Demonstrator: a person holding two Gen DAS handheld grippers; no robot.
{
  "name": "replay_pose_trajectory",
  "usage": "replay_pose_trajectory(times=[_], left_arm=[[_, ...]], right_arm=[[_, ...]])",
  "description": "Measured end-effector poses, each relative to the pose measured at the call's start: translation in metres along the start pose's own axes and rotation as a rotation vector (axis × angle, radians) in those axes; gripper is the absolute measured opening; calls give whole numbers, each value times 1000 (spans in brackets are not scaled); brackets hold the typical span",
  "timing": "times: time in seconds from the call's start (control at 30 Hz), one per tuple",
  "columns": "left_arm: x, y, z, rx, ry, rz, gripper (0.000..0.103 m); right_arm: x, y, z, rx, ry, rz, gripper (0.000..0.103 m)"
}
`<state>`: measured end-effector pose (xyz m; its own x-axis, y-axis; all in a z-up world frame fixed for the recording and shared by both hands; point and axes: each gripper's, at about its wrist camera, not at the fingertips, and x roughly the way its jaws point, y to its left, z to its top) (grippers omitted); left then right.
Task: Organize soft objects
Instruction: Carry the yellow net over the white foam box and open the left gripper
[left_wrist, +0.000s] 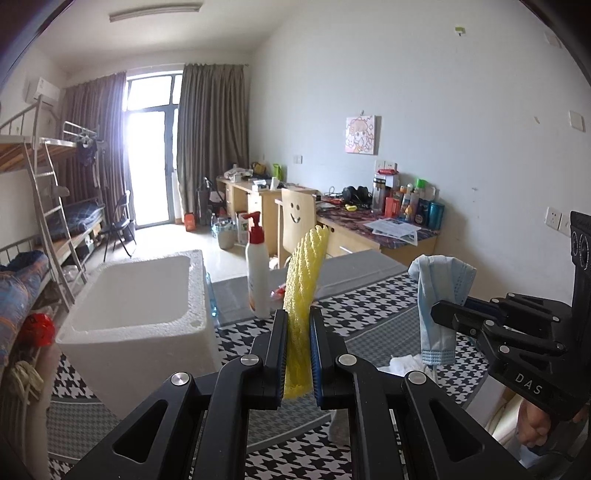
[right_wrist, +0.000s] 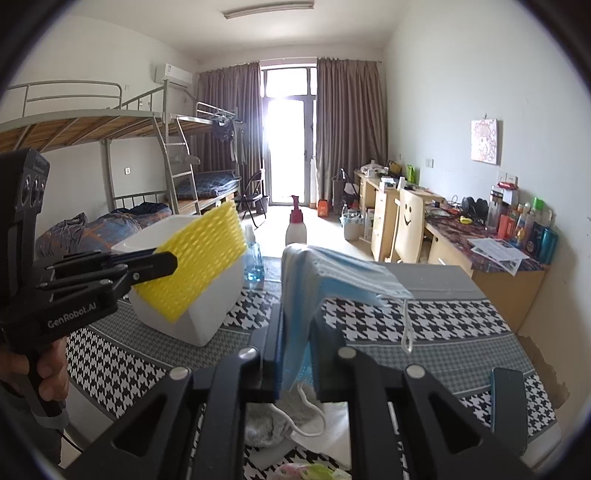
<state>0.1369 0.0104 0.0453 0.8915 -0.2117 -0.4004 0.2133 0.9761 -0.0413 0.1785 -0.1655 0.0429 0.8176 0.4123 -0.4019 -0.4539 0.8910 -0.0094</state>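
So, left wrist view: left tool (left_wrist: 298, 354) clamped on yellow foam net (left_wrist: 303, 291), held upright above the worktop (left_wrist: 373, 321), right of white foam box (left_wrist: 136, 306). Right wrist view: right tool (right_wrist: 297, 354) pinching blue face mask (right_wrist: 332, 280), draped off the worktop.

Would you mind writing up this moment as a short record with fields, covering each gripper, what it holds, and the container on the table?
left gripper: shut on the yellow foam net, which stands up between its fingers
right gripper: shut on the blue face mask, ear loop dangling
container: white foam box, open top, nothing visible inside
table: houndstooth cloth; pump bottle stands beyond the box
loose items: white cloth-like pieces under the right gripper, unclear what
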Motion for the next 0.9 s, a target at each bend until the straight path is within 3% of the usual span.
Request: replay_pose_trajectory(times=[0.53, 0.9], left_arm=[[0, 19, 15, -7, -41, 42, 12], [1, 37, 25, -19, -65, 116, 12]], right_arm=[[10, 5, 20, -7, -16, 20, 16], [21, 14, 37, -25, -20, 55, 16]])
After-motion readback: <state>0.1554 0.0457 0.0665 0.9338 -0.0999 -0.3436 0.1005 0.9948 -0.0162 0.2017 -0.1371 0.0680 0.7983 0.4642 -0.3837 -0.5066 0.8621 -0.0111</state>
